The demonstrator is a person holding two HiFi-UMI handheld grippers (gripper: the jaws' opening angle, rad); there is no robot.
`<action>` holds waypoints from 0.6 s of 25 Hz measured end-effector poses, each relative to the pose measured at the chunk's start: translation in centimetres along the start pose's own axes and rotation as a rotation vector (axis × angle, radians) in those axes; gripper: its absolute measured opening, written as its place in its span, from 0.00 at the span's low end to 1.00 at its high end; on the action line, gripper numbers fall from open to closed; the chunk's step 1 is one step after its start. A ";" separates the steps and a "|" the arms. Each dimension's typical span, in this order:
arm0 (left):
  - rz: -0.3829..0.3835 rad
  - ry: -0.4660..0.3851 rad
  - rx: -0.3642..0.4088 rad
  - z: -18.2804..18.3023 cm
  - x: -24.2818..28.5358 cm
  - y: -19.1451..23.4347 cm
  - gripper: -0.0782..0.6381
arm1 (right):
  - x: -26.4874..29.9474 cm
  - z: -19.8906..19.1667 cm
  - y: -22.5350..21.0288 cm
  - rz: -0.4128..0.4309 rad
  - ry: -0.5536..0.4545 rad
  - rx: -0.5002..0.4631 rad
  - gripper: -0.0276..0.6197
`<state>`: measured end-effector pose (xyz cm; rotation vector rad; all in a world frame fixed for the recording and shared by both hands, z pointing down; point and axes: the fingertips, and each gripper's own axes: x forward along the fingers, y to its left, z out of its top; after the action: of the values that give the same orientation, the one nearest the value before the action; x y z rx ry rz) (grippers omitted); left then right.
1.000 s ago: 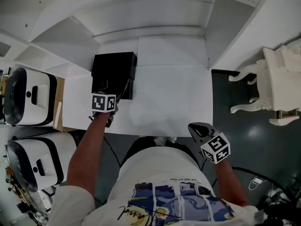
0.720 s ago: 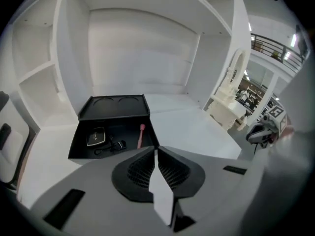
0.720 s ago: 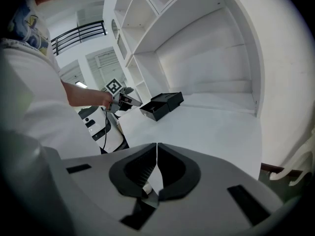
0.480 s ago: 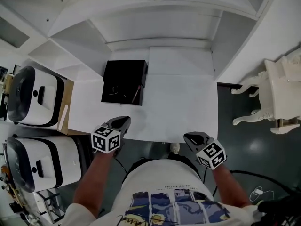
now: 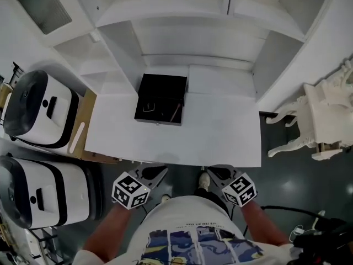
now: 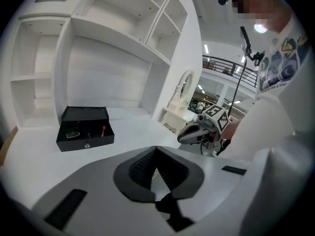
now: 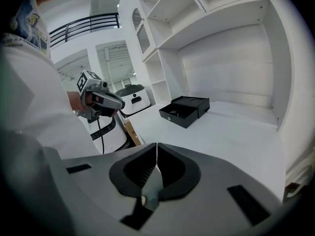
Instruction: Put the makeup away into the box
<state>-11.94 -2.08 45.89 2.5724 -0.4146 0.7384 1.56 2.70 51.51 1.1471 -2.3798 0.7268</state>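
**Box** [image 5: 161, 99]: black, open, on the white desk [image 5: 220, 131], towards its back left.

**Contents:** a red stick [image 5: 175, 113] and a small squarish item [image 5: 144, 107] (too small to identify further).

**Left gripper** [image 5: 156, 171]: jaws closed together with nothing between them, held off the desk's near edge.

**Right gripper** [image 5: 215, 172]: jaws likewise closed and empty, level with the left gripper. Both are well apart from the box.

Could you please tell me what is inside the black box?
The open black box holds a slim red stick and a small pale item. Its front wall covers the floor nearest it in the left gripper view; the items are too small to identify.
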 end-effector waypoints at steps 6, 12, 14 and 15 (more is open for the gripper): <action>-0.037 -0.034 0.032 -2.4 -5.6 -1.3 0.13 | 1.5 1.2 6.6 -0.020 -0.007 -0.032 0.09; -0.066 -0.050 0.066 -5.3 -9.5 -2.0 0.13 | 2.9 0.6 12.2 -0.040 -0.001 -0.045 0.09; -0.080 -0.057 0.070 -6.0 -10.4 -2.3 0.13 | 3.3 0.4 13.7 -0.044 0.005 -0.054 0.09; -0.085 -0.061 0.072 -6.3 -10.9 -2.3 0.13 | 3.4 0.3 14.4 -0.045 0.007 -0.059 0.09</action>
<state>-22.59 4.71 43.95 2.6677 -0.3007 0.6572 -12.02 8.03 49.14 1.1683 -2.3452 0.6405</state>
